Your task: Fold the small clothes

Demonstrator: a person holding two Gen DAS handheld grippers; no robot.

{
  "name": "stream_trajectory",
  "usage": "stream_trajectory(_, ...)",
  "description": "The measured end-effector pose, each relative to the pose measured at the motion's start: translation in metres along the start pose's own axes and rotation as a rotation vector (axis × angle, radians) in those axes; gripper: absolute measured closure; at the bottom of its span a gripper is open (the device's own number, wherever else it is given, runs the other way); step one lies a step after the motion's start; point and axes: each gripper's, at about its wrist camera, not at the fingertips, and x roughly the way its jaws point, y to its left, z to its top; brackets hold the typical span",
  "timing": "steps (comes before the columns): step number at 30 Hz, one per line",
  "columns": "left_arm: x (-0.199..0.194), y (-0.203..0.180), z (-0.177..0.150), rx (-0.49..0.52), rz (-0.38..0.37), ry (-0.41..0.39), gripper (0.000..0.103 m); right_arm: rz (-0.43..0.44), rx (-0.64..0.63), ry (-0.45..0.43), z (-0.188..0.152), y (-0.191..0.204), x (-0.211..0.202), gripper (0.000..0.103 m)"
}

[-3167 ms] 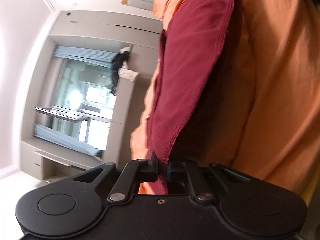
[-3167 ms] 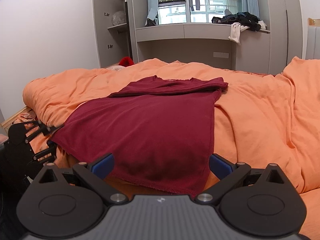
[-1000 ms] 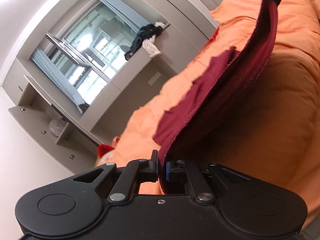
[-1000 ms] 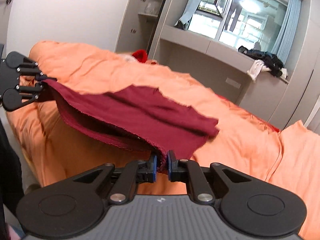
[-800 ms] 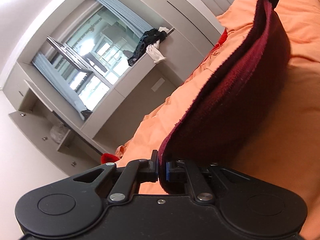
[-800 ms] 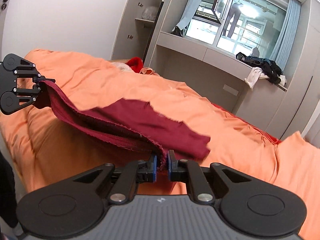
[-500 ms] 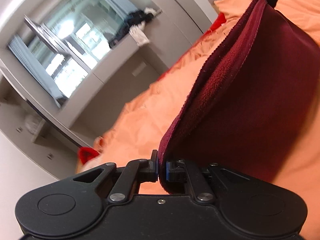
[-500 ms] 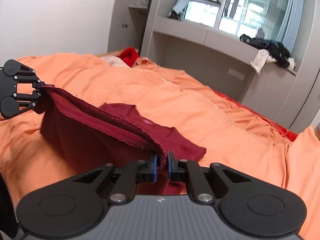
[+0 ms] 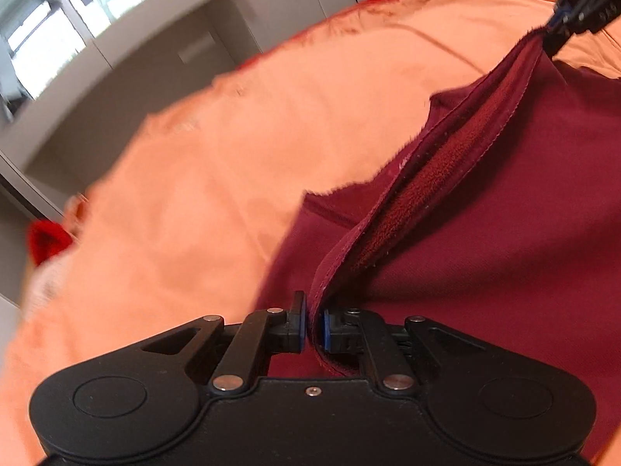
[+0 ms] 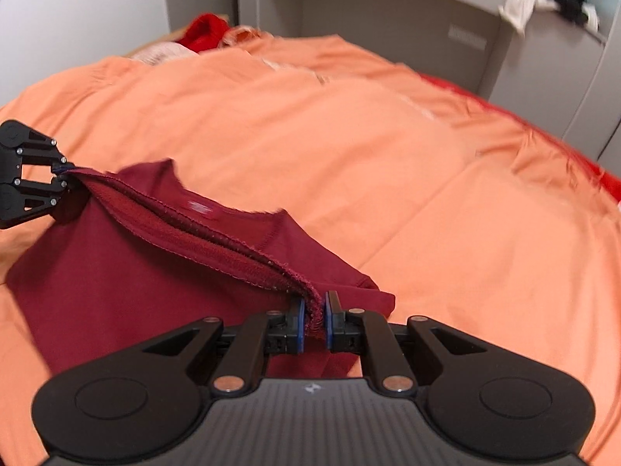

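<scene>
Stretching across the lower half of both views, a dark red garment (image 10: 128, 287) lies on an orange bedcover (image 10: 388, 147), its hem lifted and pulled taut between the two grippers. In the right wrist view, the right gripper (image 10: 313, 324) sits at bottom centre with its blue-padded jaws nearly together, pinching the doubled hem edge. The hem runs from there up toward the left edge of the frame, where the left gripper (image 10: 58, 180) has the other corner between its fingers. In the left wrist view, the left gripper (image 9: 313, 330) is at bottom centre; its jaws are opening, standing narrow, with the hem edge between them and lying against the right pad, a thin gap showing at the left pad. The hem climbs to the upper right corner, where the right gripper (image 9: 559, 23) holds it. Below the raised hem the garment's body rests flat on the bedcover. Grey cabinets (image 10: 388, 11) line the top of the right wrist view, with a red item (image 10: 203, 33) at upper left.
</scene>
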Motion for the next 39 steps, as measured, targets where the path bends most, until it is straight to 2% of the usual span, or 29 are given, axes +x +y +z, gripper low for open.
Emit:
stream_trajectory(2, 0.015, 0.006, -0.002, -0.050, -0.057, 0.020, 0.077, 0.009, 0.038, 0.023, -0.002, -0.011, 0.022, 0.091)
stream_trajectory(4, 0.020, 0.021, -0.003, -0.137, -0.057, 0.007, 0.041, 0.027, 0.083, 0.029, -0.003, -0.024, 0.040, 0.088)
stream_trajectory(5, 0.019, 0.031, -0.006, -0.188, -0.063, -0.018, 0.034, 0.037, 0.112, 0.024, -0.006, -0.029, 0.045, 0.080)
stream_trajectory(9, -0.006, 0.072, -0.019, -0.375, -0.102, -0.131, 0.016, 0.058, 0.219, -0.090, -0.012, -0.050, 0.039, 0.059)
stream_trajectory(10, -0.016, 0.077, -0.022, -0.382, -0.087, -0.157, 0.013, 0.036, 0.229, -0.123, -0.013, -0.053, 0.032, 0.053)
stream_trajectory(12, -0.036, 0.079, -0.026, -0.353, -0.036, -0.193, 0.012, -0.008, 0.184, -0.187, -0.016, -0.050, 0.015, 0.053)
stream_trajectory(14, -0.049, 0.077, -0.026, -0.311, 0.017, -0.202, 0.001, 0.034, 0.143, -0.210, -0.018, -0.042, 0.001, 0.052)
stream_trajectory(17, -0.038, 0.065, -0.018, -0.240, 0.094, -0.102, 0.002, 0.077, 0.096, -0.202, -0.019, -0.024, -0.005, 0.051)
stream_trajectory(19, -0.023, 0.055, -0.009, -0.197, 0.140, -0.048, 0.005, 0.051, 0.066, -0.173, -0.020, -0.011, 0.002, 0.050)
stream_trajectory(22, -0.003, 0.054, -0.003, -0.258, 0.150, 0.030, 0.005, 0.049, 0.088, -0.103, -0.019, -0.009, 0.019, 0.052)
stream_trajectory(25, 0.007, 0.063, -0.004, -0.367, 0.113, 0.072, 0.005, 0.102, 0.167, -0.085, -0.021, -0.027, 0.030, 0.063)
stream_trajectory(30, 0.015, 0.089, -0.014, -0.596, 0.023, 0.033, 0.006, 0.170, 0.199, -0.085, -0.019, -0.040, 0.053, 0.069)
stream_trajectory(32, 0.012, 0.100, -0.020, -0.678, 0.042, 0.002, 0.006, 0.214, 0.233, -0.090, -0.016, -0.044, 0.064, 0.070)
stream_trajectory(33, 0.010, 0.106, -0.022, -0.702, 0.052, -0.011, 0.006, 0.237, 0.254, -0.093, -0.015, -0.047, 0.069, 0.071)
stream_trajectory(34, 0.007, 0.111, -0.026, -0.725, 0.061, -0.022, 0.006, 0.264, 0.279, -0.092, -0.013, -0.049, 0.076, 0.076)
stream_trajectory(37, -0.002, 0.121, -0.034, -0.729, 0.102, -0.032, 0.006, 0.322, 0.331, -0.098, -0.014, -0.055, 0.081, 0.097)
stream_trajectory(39, -0.013, 0.120, -0.039, -0.707, 0.067, -0.061, 0.006, 0.348, 0.363, -0.143, -0.018, -0.061, 0.071, 0.100)
